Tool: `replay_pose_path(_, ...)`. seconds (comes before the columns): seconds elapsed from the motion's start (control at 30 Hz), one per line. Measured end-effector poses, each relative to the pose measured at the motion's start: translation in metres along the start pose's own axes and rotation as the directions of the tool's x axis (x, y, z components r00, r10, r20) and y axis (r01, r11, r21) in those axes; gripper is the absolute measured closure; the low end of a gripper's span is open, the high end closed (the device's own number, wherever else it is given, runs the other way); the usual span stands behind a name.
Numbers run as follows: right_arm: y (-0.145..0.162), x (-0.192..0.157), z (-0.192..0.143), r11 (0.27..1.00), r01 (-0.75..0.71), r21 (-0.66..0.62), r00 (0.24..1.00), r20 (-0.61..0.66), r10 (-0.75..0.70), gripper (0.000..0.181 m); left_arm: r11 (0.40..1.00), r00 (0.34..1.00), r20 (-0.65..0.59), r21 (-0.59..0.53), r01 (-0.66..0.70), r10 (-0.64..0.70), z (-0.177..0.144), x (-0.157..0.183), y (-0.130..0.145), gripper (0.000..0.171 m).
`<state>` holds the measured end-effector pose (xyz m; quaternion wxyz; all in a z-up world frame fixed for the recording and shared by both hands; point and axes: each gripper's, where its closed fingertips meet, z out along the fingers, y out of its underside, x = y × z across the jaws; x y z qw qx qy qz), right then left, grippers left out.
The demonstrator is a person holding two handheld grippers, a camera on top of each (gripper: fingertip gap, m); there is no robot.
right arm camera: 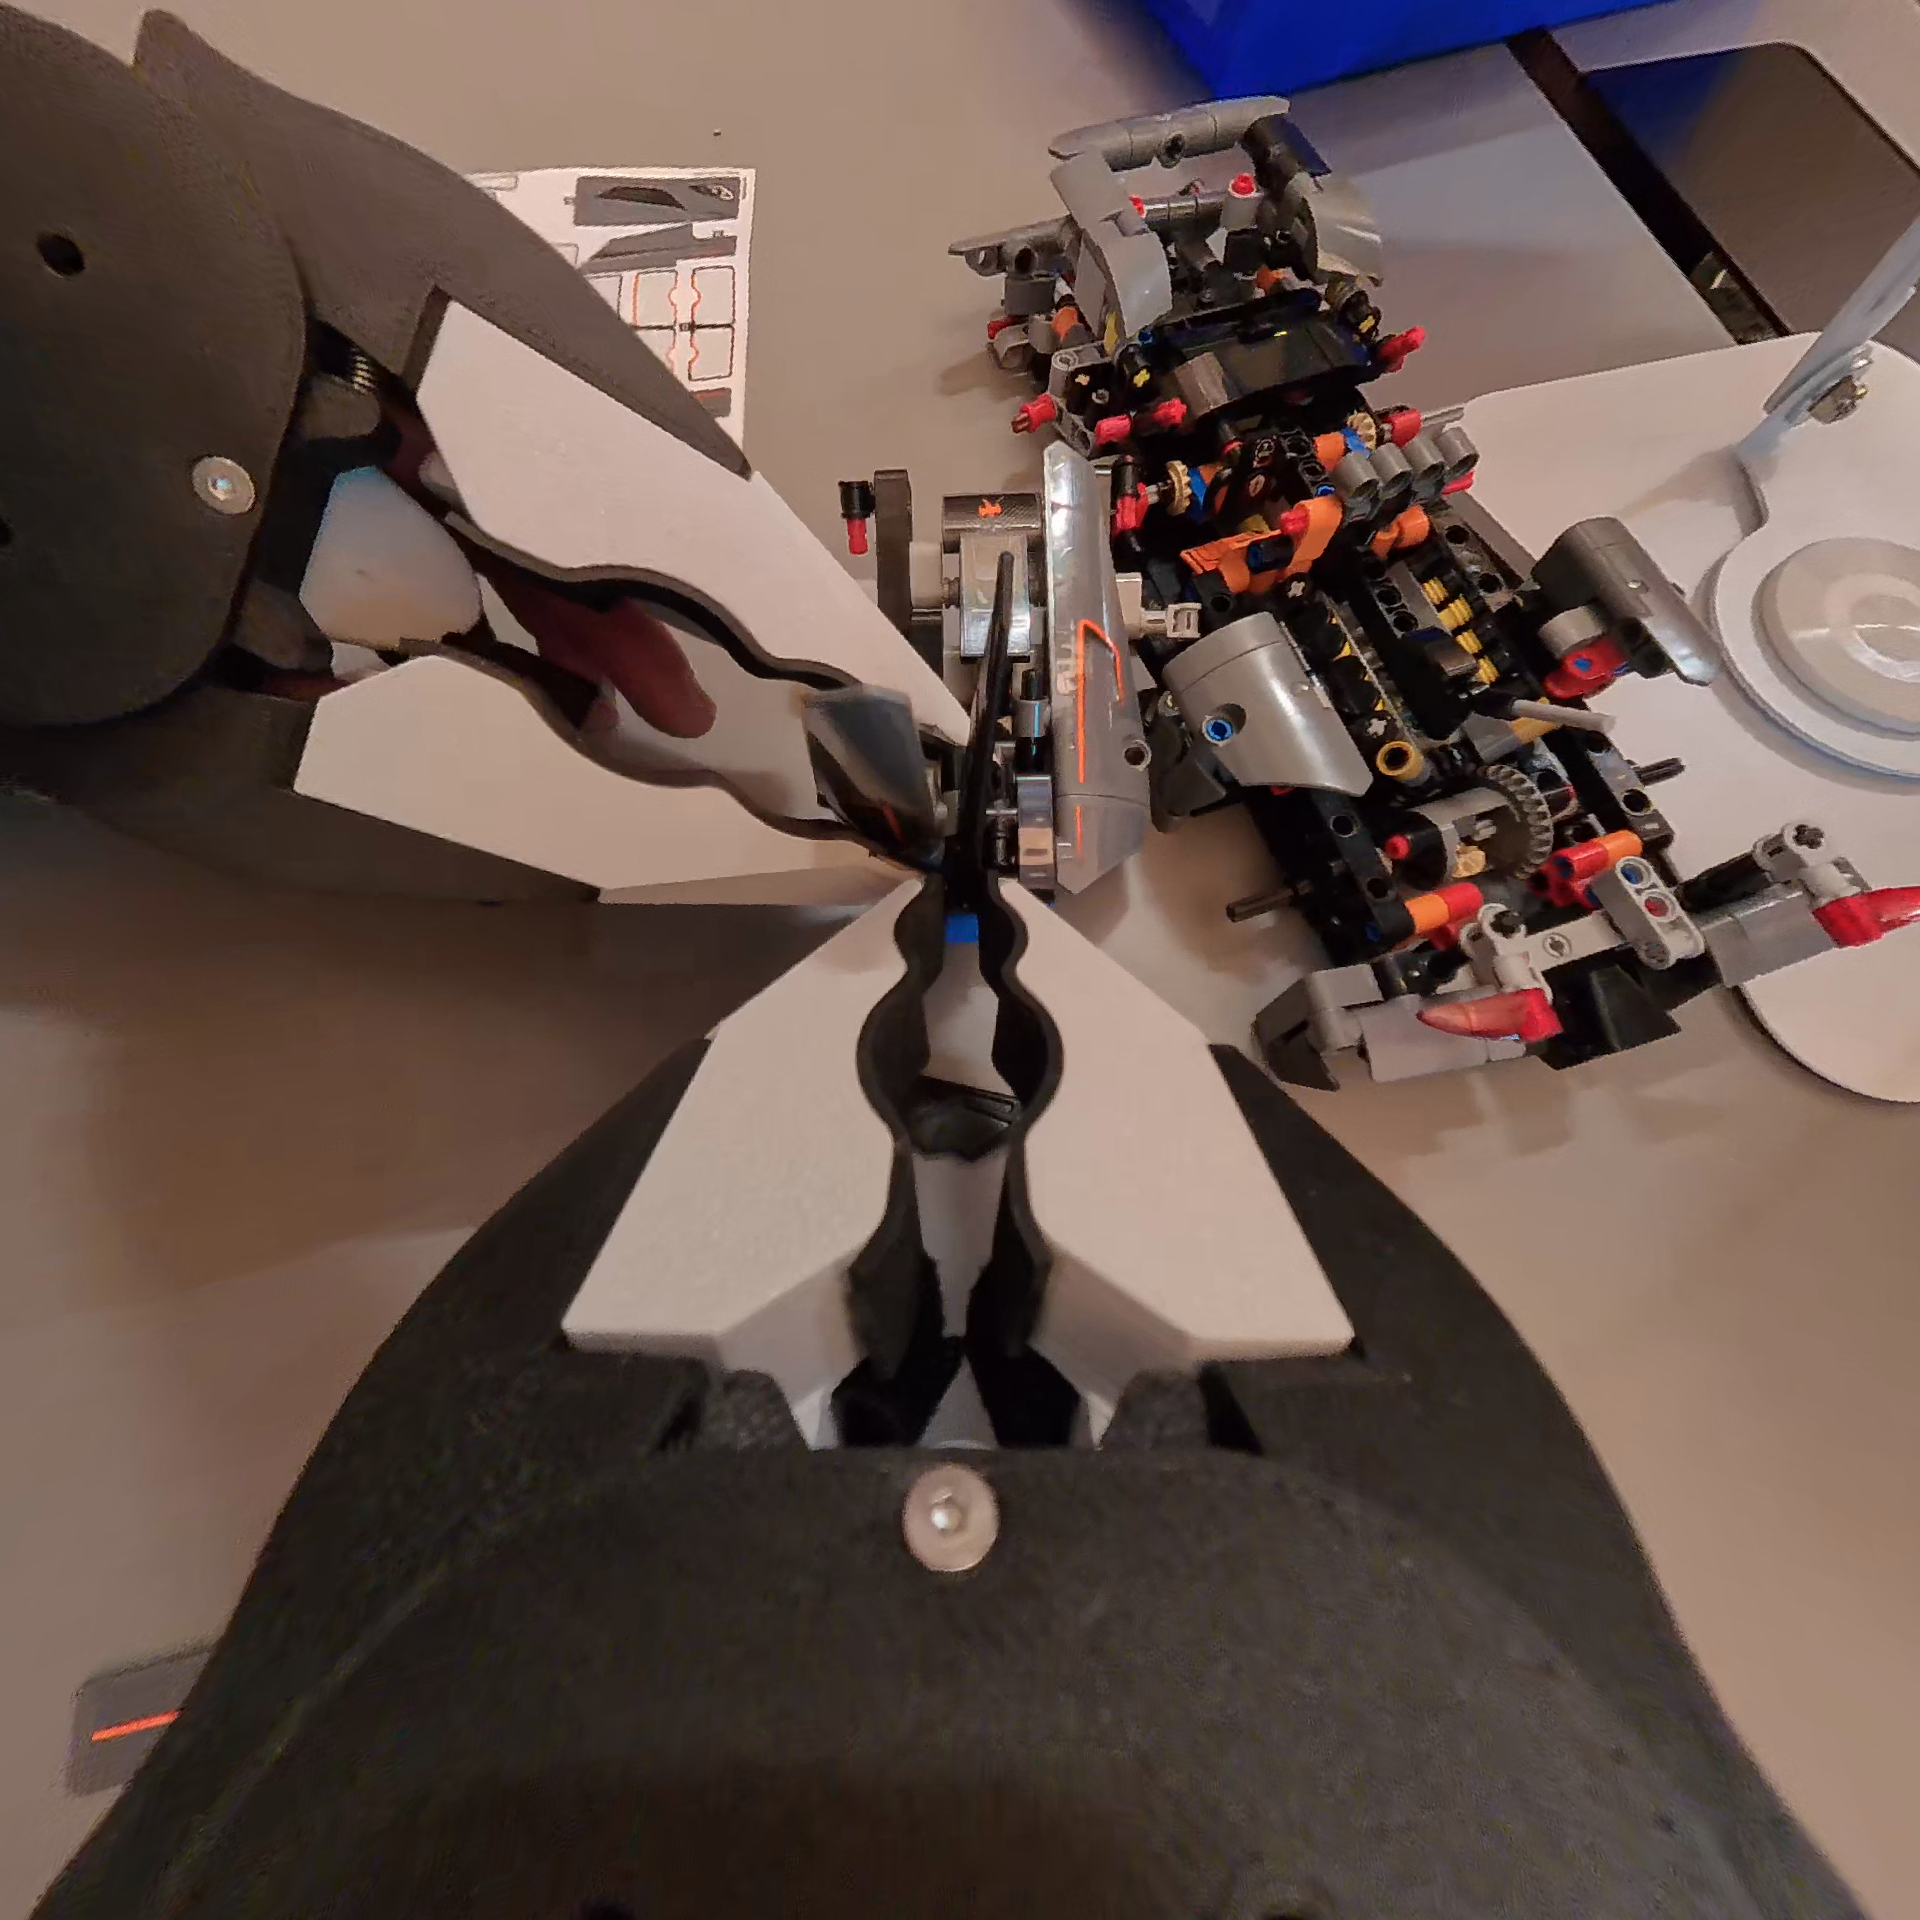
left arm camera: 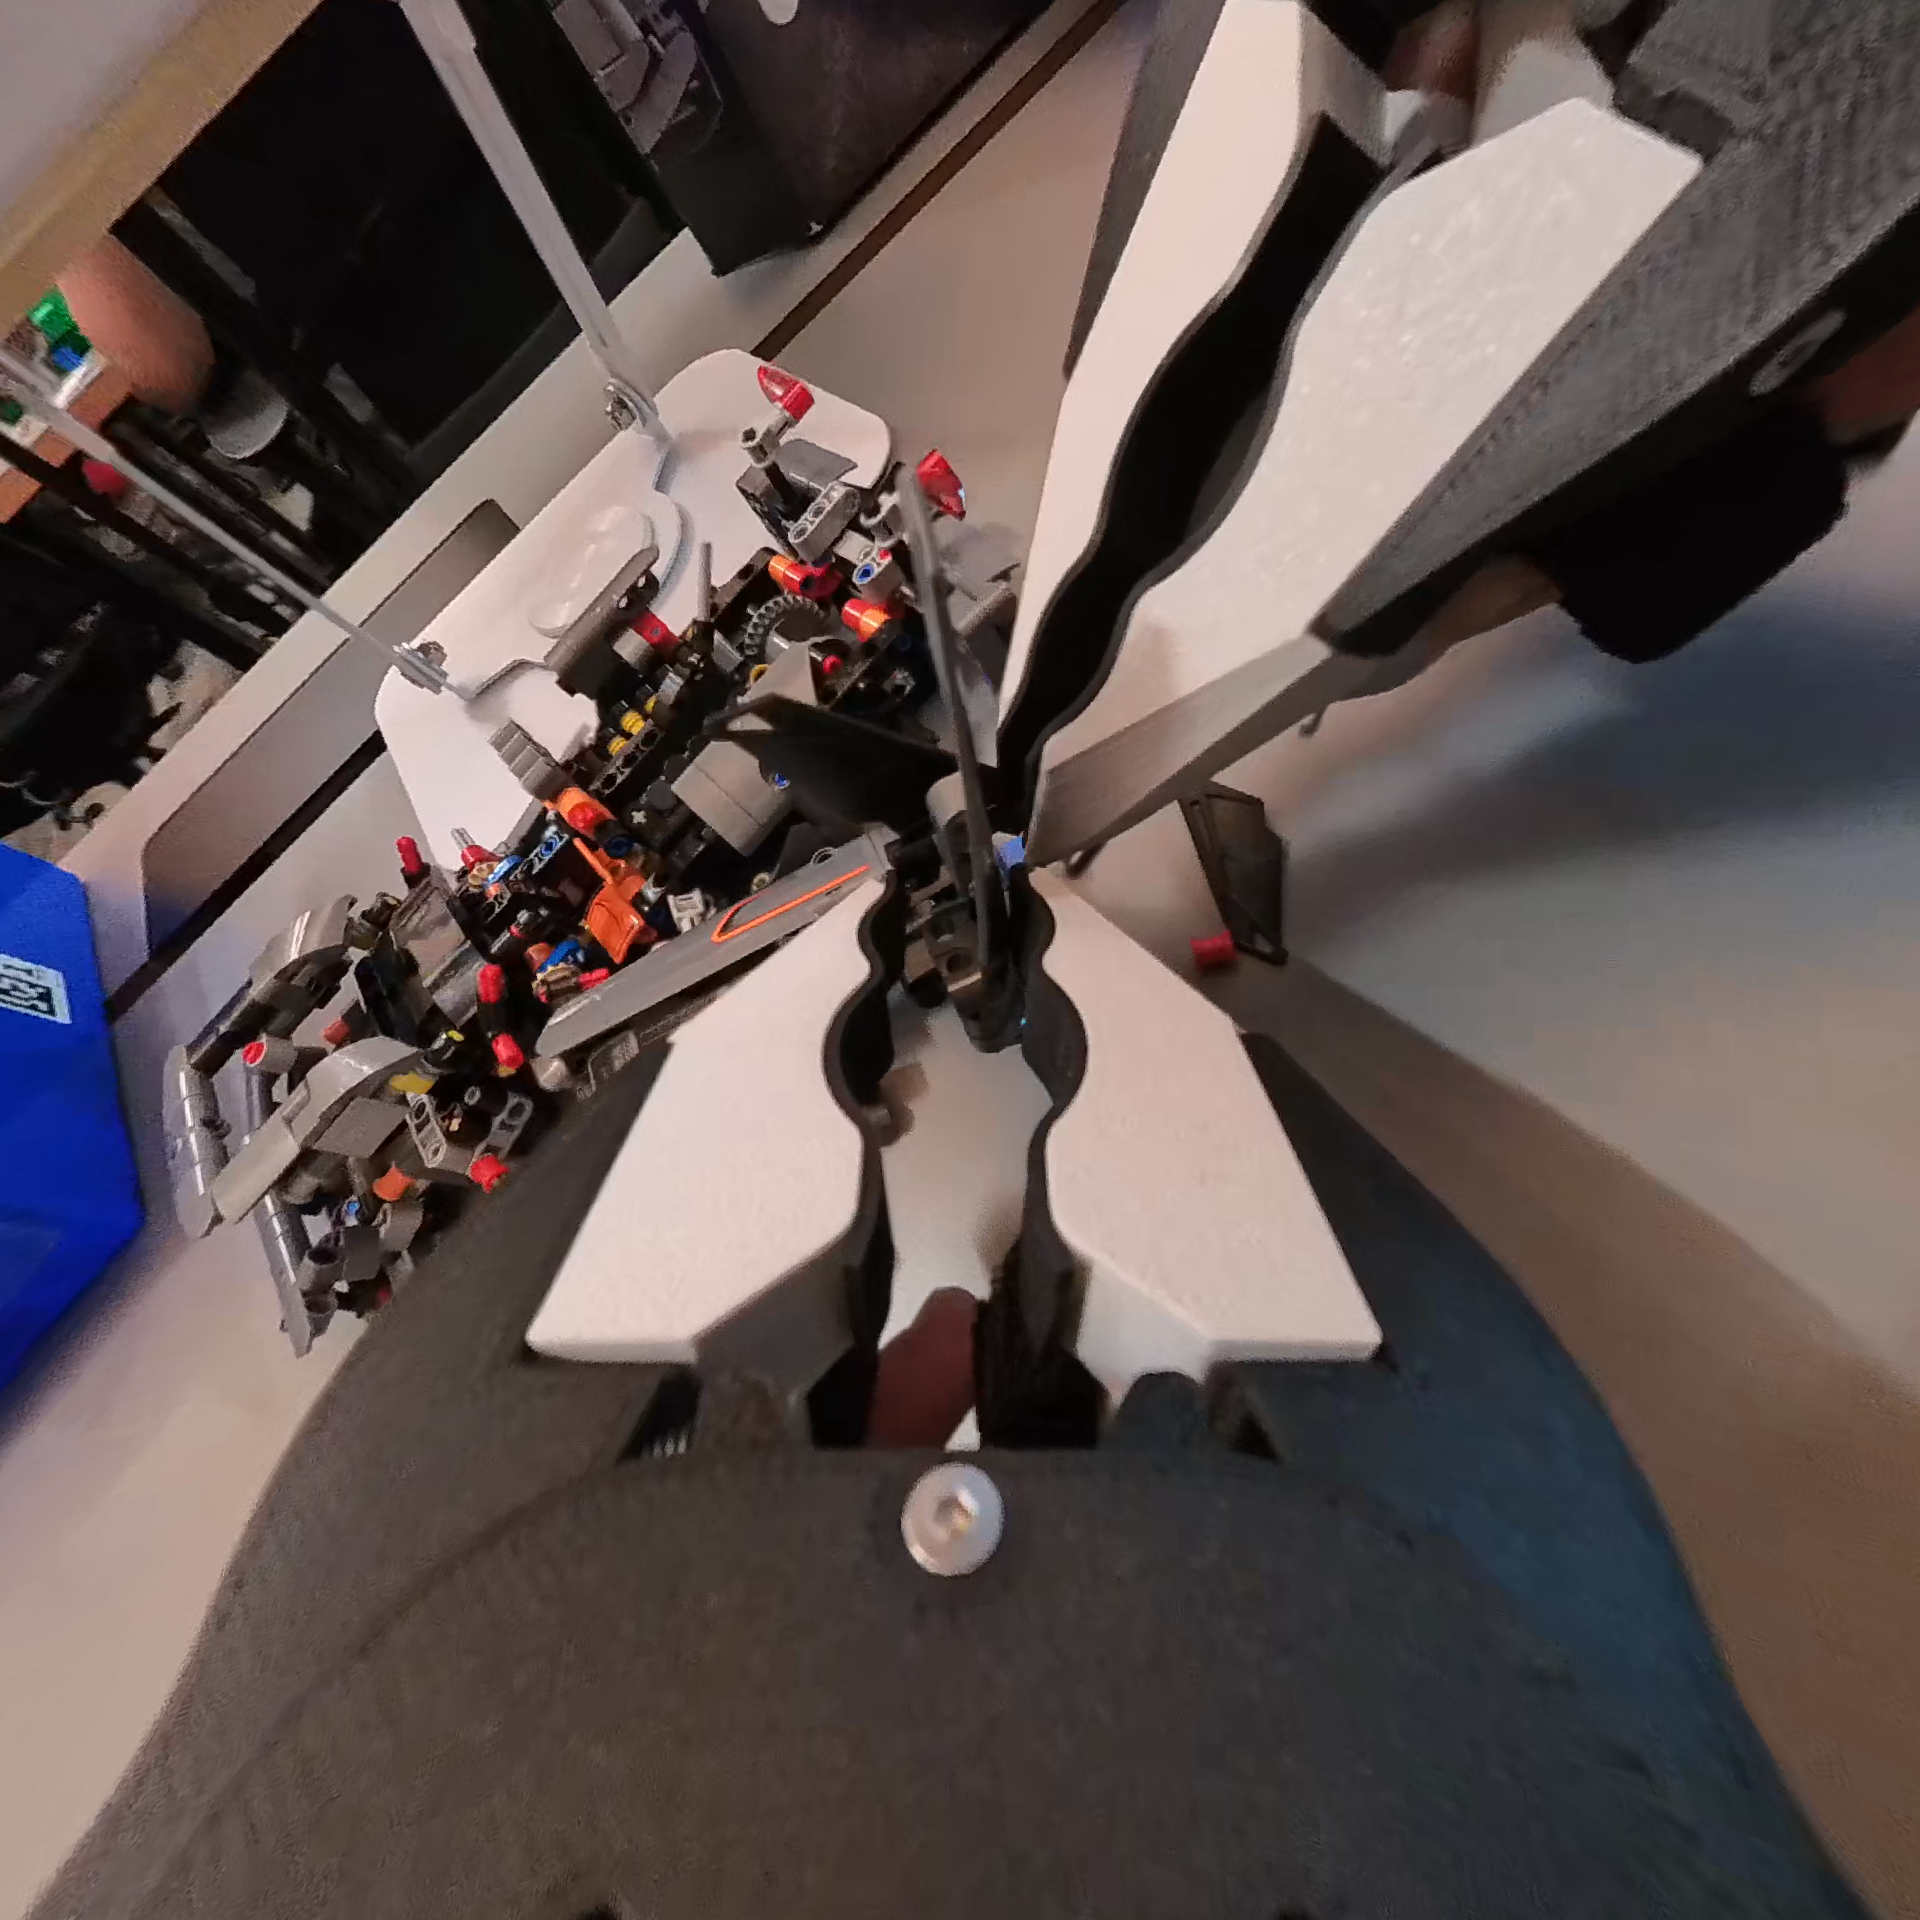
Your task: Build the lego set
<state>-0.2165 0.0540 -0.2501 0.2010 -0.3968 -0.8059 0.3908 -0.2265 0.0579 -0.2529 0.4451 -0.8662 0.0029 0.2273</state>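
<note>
The half-built Lego car (right arm camera: 1351, 623) lies on the table, partly on a white stand base (right arm camera: 1558, 457); it also shows in the left wrist view (left arm camera: 623, 779). A grey side panel with an orange line (right arm camera: 1086, 707) sits at its near side. My left gripper (left arm camera: 961, 894) is shut on a dark black panel piece (right arm camera: 868, 769) at that side assembly. My right gripper (right arm camera: 961, 894) is shut on a thin black flexible rod (right arm camera: 987, 665) with a blue end. The two grippers' tips nearly touch; the right gripper (left arm camera: 1023, 831) comes in from the upper right.
A blue bin (left arm camera: 52, 1091) stands beyond the car's front. A sticker sheet (right arm camera: 665, 281) lies on the table. A loose black panel (left arm camera: 1236, 873) and a red pin (left arm camera: 1210, 948) lie beside the grippers. A small grey piece (right arm camera: 125, 1725) lies near my right gripper's body.
</note>
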Motion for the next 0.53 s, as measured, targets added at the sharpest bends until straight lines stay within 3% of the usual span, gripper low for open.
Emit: replay_pose_path(0.53, 0.0002, 0.0005, 0.0008, 0.999, -0.042, 0.002, 0.999, 0.018, 0.042, 0.178, 0.998, 0.998, 0.047, -0.040, -0.050, 0.052, 0.0001, -0.0007, 0.0021, 0.155)
